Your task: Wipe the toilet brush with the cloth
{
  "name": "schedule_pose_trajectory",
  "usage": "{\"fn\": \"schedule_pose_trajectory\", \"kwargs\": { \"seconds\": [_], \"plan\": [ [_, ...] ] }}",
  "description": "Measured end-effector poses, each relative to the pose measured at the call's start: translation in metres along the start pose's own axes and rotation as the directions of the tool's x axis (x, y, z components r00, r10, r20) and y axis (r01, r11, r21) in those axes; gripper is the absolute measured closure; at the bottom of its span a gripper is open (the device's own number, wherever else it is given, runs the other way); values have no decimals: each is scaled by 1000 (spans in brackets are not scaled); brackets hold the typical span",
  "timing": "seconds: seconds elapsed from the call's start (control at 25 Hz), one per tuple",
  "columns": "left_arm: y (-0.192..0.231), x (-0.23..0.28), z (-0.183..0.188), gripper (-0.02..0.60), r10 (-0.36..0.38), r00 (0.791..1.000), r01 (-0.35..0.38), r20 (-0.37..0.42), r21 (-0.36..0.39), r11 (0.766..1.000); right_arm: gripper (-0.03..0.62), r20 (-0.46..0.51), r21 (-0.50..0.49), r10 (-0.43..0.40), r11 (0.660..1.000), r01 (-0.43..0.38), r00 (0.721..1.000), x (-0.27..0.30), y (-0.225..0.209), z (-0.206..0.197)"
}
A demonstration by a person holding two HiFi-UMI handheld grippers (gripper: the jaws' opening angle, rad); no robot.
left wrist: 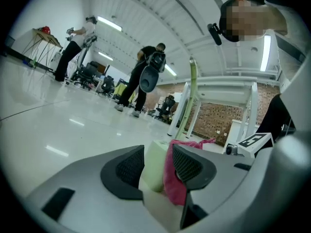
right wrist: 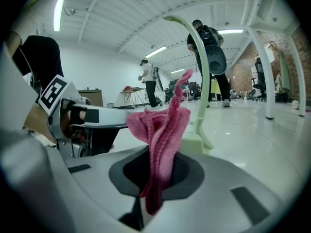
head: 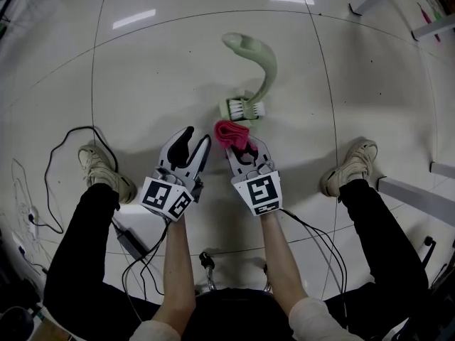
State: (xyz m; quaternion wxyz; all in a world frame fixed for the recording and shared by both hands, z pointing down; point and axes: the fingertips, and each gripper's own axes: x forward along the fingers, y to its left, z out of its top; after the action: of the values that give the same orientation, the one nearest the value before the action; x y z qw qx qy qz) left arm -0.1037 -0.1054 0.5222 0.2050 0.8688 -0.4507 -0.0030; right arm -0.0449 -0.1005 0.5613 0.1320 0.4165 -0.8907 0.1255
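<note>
Fingers (right wrist: pixel 192 173) of the right gripper (head: pixel 242 148) are clamped on the pink cloth (head: pixel 231 132), bunched and sticking out ahead. Left gripper (head: pixel 193 143) fingers (left wrist: pixel 124 171) are apart, gripping nothing. The pale green toilet brush (head: pixel 269 72) lies on the floor (head: pixel 142 69), its bristle head (head: pixel 245 109) just beyond the cloth and its handle curving away. The grippers sit side by side.

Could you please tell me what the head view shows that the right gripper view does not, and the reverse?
Only the head view: the person's shoes and a floor cable. Only the right gripper view: people standing in the background. Both: the pink cloth clamped in the right gripper, the green toilet brush, and the left gripper.
</note>
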Motion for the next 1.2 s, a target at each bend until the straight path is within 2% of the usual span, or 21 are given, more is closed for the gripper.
{"fn": "schedule_pose_trajectory", "kwargs": {
  "seconds": [0.24,0.48,0.68,0.84,1.0,1.2],
  "plan": [
    [-10,8,-6,417,-26,1000,26,-15,15,1000,562,16,39,-64,997,63,998,-30,-36,-11],
    [-40,57,9,417,-136,991,137,-17,84,987,562,20,33,-27,999,27,999,-35,-44,-10],
    [-34,94,6,419,-58,997,61,-57,43,997,562,20,41,-16,999,15,1000,-37,-43,-13],
    [-36,102,-5,419,-11,993,17,-113,49,999,562,30,6,20,1000,-20,999,-41,-42,-11],
    [-36,105,-16,419,40,991,-40,-125,2,999,562,13,10,21,1000,-21,1000,-48,-53,-14],
    [-37,106,-15,417,31,992,-27,-118,30,999,562,-13,0,-44,999,44,999,-54,-89,-27]
  ]
}}
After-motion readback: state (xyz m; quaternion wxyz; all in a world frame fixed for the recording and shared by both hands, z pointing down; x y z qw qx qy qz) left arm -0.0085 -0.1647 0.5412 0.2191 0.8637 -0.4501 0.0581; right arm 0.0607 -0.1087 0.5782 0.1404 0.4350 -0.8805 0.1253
